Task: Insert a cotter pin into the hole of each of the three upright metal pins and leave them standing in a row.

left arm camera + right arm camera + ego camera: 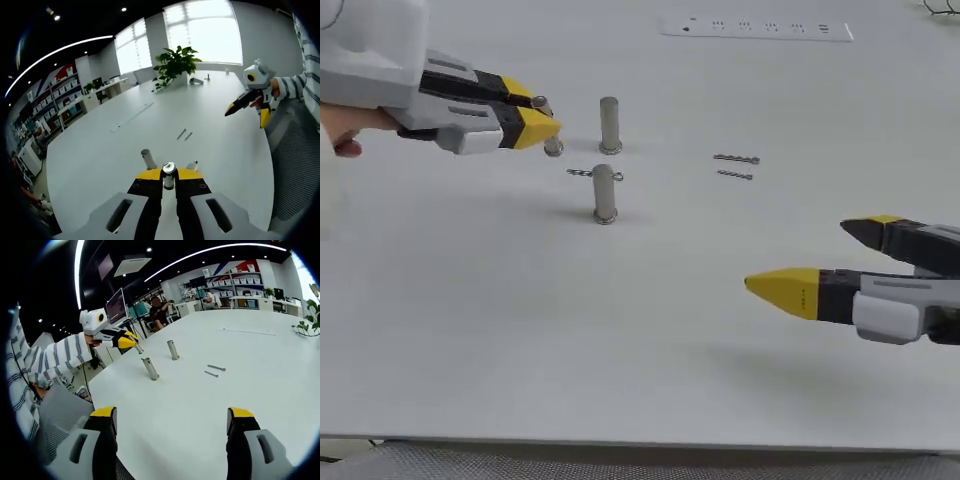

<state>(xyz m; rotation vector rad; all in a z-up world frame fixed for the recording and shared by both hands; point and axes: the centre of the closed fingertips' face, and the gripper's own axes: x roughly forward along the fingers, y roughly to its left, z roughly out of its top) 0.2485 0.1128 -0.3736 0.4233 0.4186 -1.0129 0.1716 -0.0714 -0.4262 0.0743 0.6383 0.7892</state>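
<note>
Over the table (520,330), left gripper (546,113) far left with jaws clamped on a metal pin (553,147), second pin (609,125) upright just right of it, third pin (605,197) nearer with a cotter pin (582,173) through it, two loose cotter pins (736,160) further right, right gripper (796,254) near right, jaws apart.

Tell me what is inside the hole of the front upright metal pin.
A cotter pin runs through the front upright pin and sticks out on both sides. Its middle stretch inside the hole is hidden by the metal.
</note>
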